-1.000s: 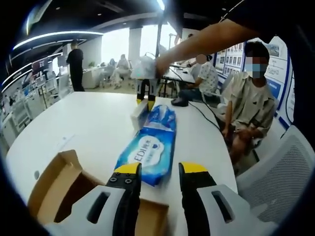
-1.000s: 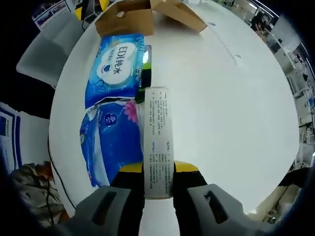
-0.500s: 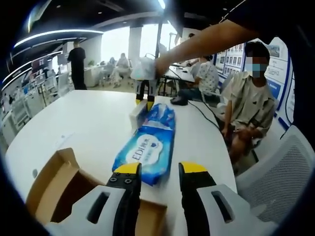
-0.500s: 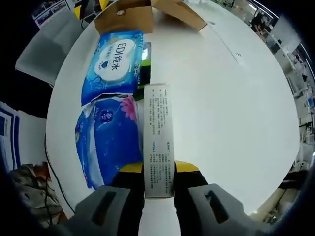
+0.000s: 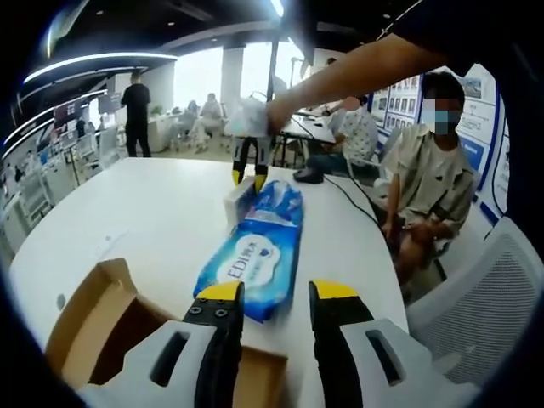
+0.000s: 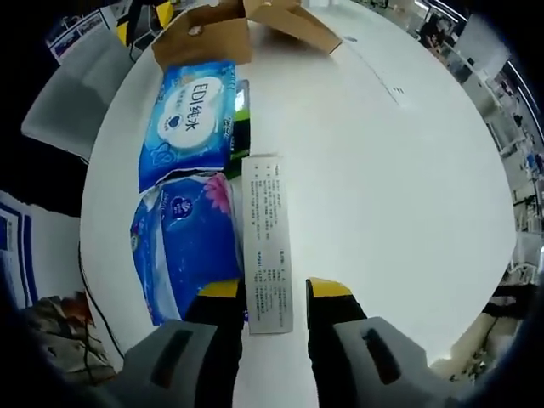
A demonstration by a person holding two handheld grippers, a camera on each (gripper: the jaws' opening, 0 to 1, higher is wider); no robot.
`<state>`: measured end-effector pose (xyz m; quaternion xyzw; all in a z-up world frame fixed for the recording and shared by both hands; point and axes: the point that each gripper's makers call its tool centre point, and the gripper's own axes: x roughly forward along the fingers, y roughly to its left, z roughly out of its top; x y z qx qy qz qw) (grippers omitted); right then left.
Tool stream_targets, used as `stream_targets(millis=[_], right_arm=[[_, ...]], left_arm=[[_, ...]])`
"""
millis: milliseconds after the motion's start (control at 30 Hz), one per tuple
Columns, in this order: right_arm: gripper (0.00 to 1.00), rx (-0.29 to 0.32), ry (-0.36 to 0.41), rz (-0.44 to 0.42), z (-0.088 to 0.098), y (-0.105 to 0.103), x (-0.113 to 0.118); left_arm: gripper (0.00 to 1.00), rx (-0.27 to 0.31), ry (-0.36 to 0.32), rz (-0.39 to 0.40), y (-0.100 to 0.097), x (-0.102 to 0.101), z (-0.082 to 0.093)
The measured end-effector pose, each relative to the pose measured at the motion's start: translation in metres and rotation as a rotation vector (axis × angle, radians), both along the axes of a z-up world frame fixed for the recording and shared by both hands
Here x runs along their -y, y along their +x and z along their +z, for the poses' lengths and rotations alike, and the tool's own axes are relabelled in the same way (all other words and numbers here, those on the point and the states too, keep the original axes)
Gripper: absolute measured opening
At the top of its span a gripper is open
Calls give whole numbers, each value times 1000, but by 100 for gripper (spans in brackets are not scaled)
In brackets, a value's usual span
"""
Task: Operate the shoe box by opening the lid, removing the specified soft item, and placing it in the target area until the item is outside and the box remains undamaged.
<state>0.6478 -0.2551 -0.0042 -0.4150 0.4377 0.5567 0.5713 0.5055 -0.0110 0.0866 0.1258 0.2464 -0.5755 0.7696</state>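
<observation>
Right gripper (image 6: 274,293), jaws spread, straddling a white carton (image 6: 267,242) lying beside two blue wipes packs (image 6: 189,119); left gripper (image 5: 276,296), jaws spread, hovering over the open shoe box (image 5: 93,319)

The blue wipes pack (image 6: 189,121) is showing "EDI" and the Chinese characters "纯水". The white carton (image 6: 268,242) is carrying small print, too small for reading
</observation>
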Motion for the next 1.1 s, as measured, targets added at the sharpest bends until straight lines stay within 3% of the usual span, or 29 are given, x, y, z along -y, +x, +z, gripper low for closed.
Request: stream_targets(millis=[267, 533, 800, 1100], right_arm=[[20, 74, 36, 18, 50, -13, -17], [21, 98, 35, 44, 74, -24, -46], [21, 140, 76, 107, 109, -37, -110], [21, 147, 109, 183, 125, -54, -182]], left_arm=[[31, 18, -21, 11, -1, -9, 9], [34, 47, -27, 19, -2, -27, 24], [35, 89, -20, 41, -2, -64, 41], [35, 106, -20, 86, -14, -107, 53]])
